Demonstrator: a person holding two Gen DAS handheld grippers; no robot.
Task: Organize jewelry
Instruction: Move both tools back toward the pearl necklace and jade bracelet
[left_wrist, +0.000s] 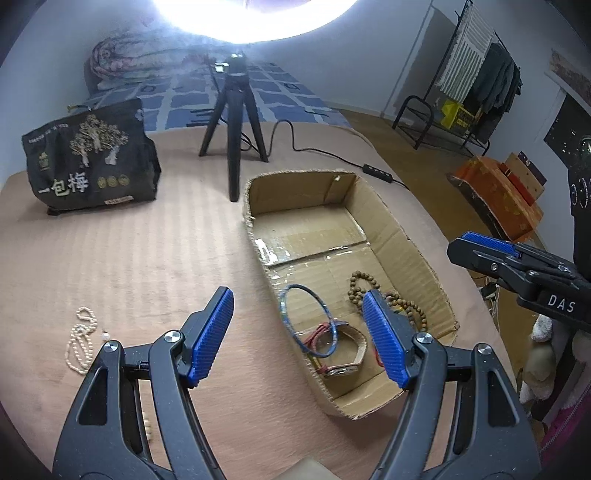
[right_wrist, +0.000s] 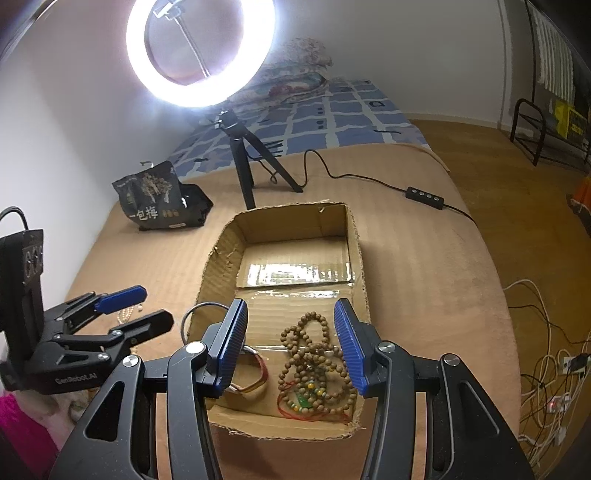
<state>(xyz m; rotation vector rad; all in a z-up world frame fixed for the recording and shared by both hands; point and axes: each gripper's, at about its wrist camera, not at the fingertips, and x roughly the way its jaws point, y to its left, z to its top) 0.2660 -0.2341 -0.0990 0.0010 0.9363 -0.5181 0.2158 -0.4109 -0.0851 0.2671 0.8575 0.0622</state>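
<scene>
Jewelry lies in two places. Most of it sits in the near end of a cardboard box (left_wrist: 391, 236) on the tan bed cover (left_wrist: 147, 258): a blue bangle (left_wrist: 308, 321), a watch (left_wrist: 345, 354) with a tan strap, and wooden beads (right_wrist: 314, 365) piled with a red cord. A pearl necklace (left_wrist: 81, 343) lies apart on the cover, well left of the box.

Left gripper (left_wrist: 299, 336) has its fingers spread wide and holds nothing. Seen from the left wrist, the bangle and watch fall between its blue pads (left_wrist: 210, 336), closer to the right one, and lie lower down in the box, not touched. The pearls are outside the left finger, off to its left.

Right gripper (right_wrist: 291, 347) is spread too and empty. From the right wrist, the beads lie between its pads (right_wrist: 349, 350), lower in the box, with a strap (right_wrist: 255, 373) partly hidden behind the left pad.

Beyond the box stand a ring light (right_wrist: 201, 51) on a black tripod (right_wrist: 247, 166) and a dark snack bag (left_wrist: 88, 158), with a cable and inline switch (right_wrist: 424, 192) trailing right.
</scene>
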